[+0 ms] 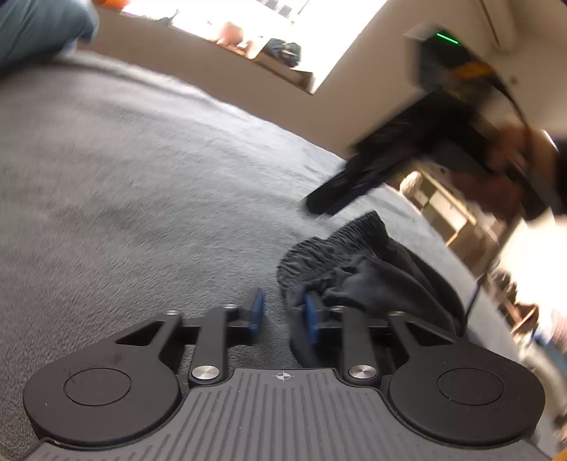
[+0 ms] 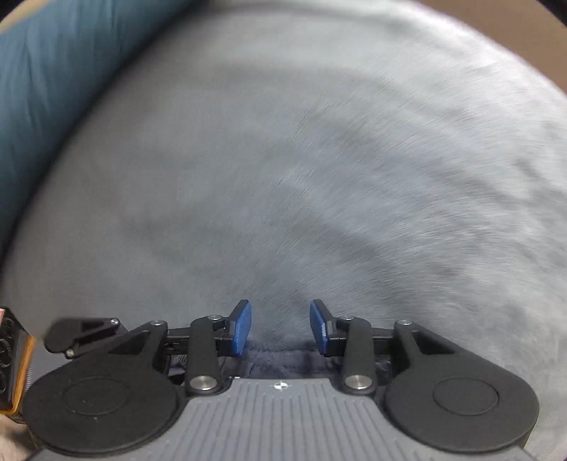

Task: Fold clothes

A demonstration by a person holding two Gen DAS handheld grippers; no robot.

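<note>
A crumpled black garment (image 1: 358,273) with a gathered elastic edge lies on the grey fleece bed cover (image 1: 141,184), just right of my left gripper (image 1: 283,317). The left gripper is open and empty; its right blue pad (image 1: 311,319) touches the garment's edge. My right gripper (image 1: 329,200), blurred, hovers above and beyond the garment in the left wrist view. In its own view the right gripper (image 2: 280,326) is open and empty, low over the bare grey cover (image 2: 301,159). The garment does not show in the right wrist view.
A blue pillow or duvet (image 2: 46,99) lies along the cover's left side and shows at the top left of the left wrist view (image 1: 39,28). Beige wall, sunlit window ledge (image 1: 248,39) and wooden shelves (image 1: 457,220) lie beyond the bed.
</note>
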